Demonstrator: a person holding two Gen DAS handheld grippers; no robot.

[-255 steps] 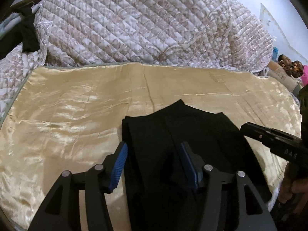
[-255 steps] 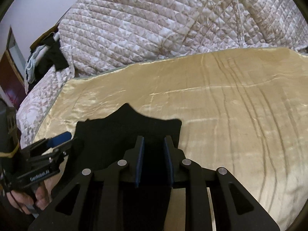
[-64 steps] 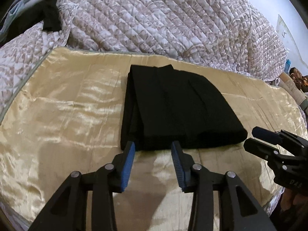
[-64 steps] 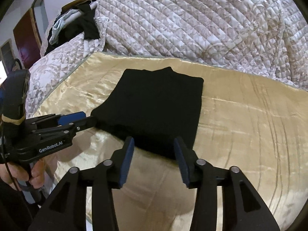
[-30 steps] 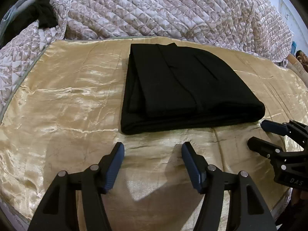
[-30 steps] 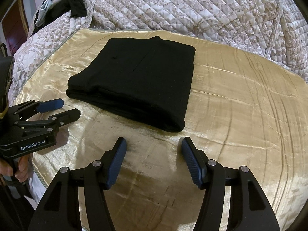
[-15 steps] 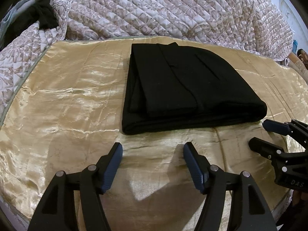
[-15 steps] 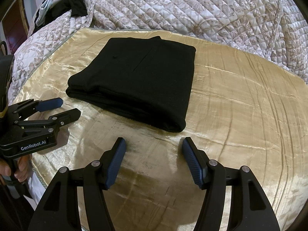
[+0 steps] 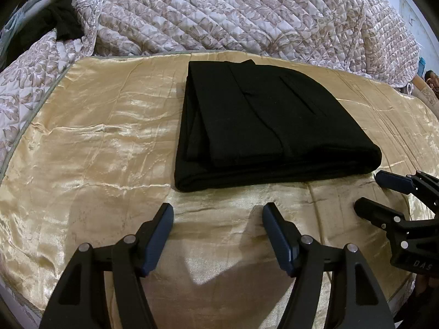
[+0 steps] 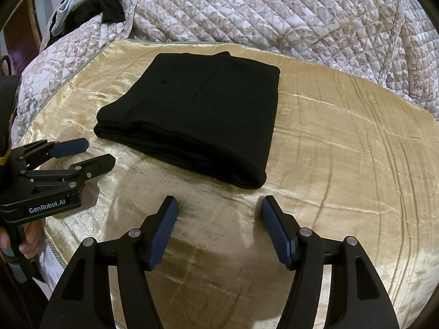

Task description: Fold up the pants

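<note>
left gripper [image 9: 218,213]: jaws spread wide, nothing in between, just bare cloth under them. Sitting a bit short of the near edge of the pants, not touching.
left pads [image 9: 155,242]: dark blue ribbed strips on black fingers, both clear of any fabric.
right gripper [image 10: 219,205]: same deal, jaws wide apart and holding nothing. Hanging just in front of the near right corner of the pants, with a gap.
right pads [image 10: 277,231]: blue, ribbed, clean view of both, nothing pinched.
each seen from the other cam: left one pokes in at the left edge of the right wrist view, "GenRobot.AI" printed on its side; right one pokes in at the right edge of the left wrist view. Both parted there too.
hand [image 10: 26,237]: a few fingers wrapped round the left gripper's handle, low left in the right wrist view.
pants [image 9: 263,126]: black, folded into a flat, thick rectangle with stacked layers showing along the near edge. Lying about mid-cloth, loose, nobody touching them.
gold cloth [image 9: 90,142]: shiny satin-looking sheet, lots of creases, spread under everything.
quilt [image 9: 233,13]: floral quilted cover bunched up behind the gold cloth.
dark clothes [image 10: 107,5]: small heap at the far left on the quilt, can't tell what exactly.
</note>
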